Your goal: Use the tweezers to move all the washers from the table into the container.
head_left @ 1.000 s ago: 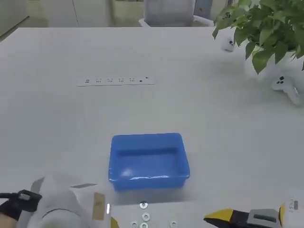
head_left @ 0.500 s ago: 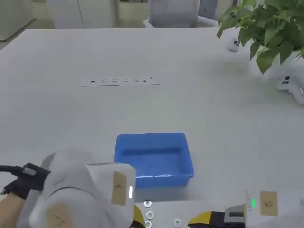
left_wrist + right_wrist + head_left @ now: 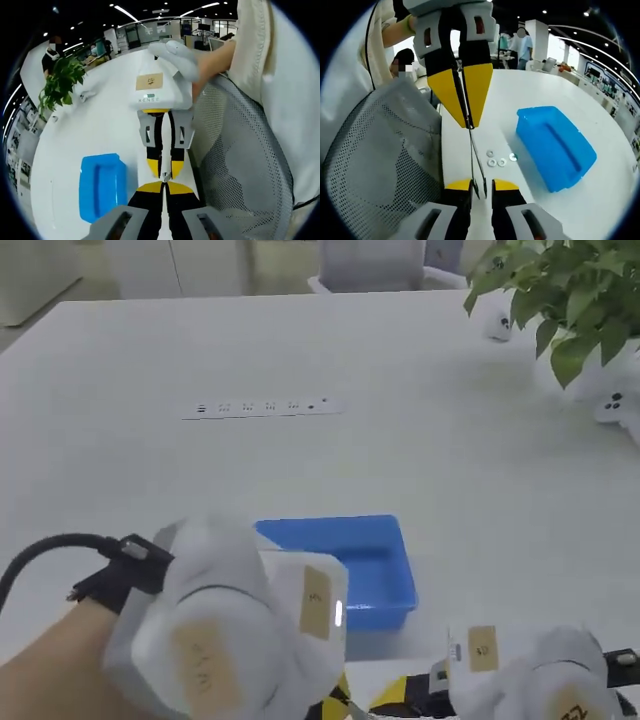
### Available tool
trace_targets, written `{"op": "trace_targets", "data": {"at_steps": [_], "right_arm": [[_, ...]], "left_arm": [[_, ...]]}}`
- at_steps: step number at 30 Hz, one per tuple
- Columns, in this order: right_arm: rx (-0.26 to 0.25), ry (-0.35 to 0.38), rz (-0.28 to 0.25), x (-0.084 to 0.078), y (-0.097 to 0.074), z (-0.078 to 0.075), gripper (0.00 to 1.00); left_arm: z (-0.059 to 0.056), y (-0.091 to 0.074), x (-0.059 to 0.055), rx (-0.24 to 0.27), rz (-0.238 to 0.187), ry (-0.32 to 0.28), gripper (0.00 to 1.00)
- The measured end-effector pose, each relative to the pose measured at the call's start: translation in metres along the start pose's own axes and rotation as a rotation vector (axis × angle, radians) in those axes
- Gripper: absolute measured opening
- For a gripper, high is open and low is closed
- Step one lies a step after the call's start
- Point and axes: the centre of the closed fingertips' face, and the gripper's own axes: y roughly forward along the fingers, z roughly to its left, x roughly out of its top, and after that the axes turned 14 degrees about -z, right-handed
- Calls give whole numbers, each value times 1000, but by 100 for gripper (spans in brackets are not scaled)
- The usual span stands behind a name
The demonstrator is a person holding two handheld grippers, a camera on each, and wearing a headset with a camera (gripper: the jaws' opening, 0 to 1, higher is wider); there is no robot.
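Bright, even ceiling light washes the white tabletop [image 3: 420, 440] nearly flat. The blue container [image 3: 385, 565] throws just a soft shadow along its near side. Whatever sits nearest the headset smears soft. Both gripper views bow hard at the edges, with ceiling strips [image 3: 122, 9] glaring, though the tweezers [image 3: 472, 150] stay crisp.

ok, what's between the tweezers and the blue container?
Four washers lie on the table between tweezers and container, seen in the right gripper view.

The container [image 3: 380, 560] is glossy blue plastic, the washers [image 3: 491, 162] shiny metal, the tweezers [image 3: 472, 150] dark metal, the table [image 3: 300, 350] matt white.
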Motion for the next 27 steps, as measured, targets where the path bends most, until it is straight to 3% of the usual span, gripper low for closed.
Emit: {"op": "trace_targets", "data": {"at_steps": [6, 12, 16, 21, 27], "right_arm": [[-19, 2, -21, 1, -2, -4, 7], [-73, 15, -53, 5, -5, -17, 7], [-81, 22, -68, 7, -4, -20, 7], [-76, 53, -84, 6, -3, -21, 8], [-77, 72, -77, 4, -3, -20, 10]], "left_arm": [[3, 1, 3, -11, 8, 13, 0], [14, 3, 10, -11, 26, 46, 0], [18, 6, 14, -17, 25, 53, 0], [18, 11, 11, -32, 43, 67, 0], [21, 13, 15, -49, 40, 42, 0]]}}
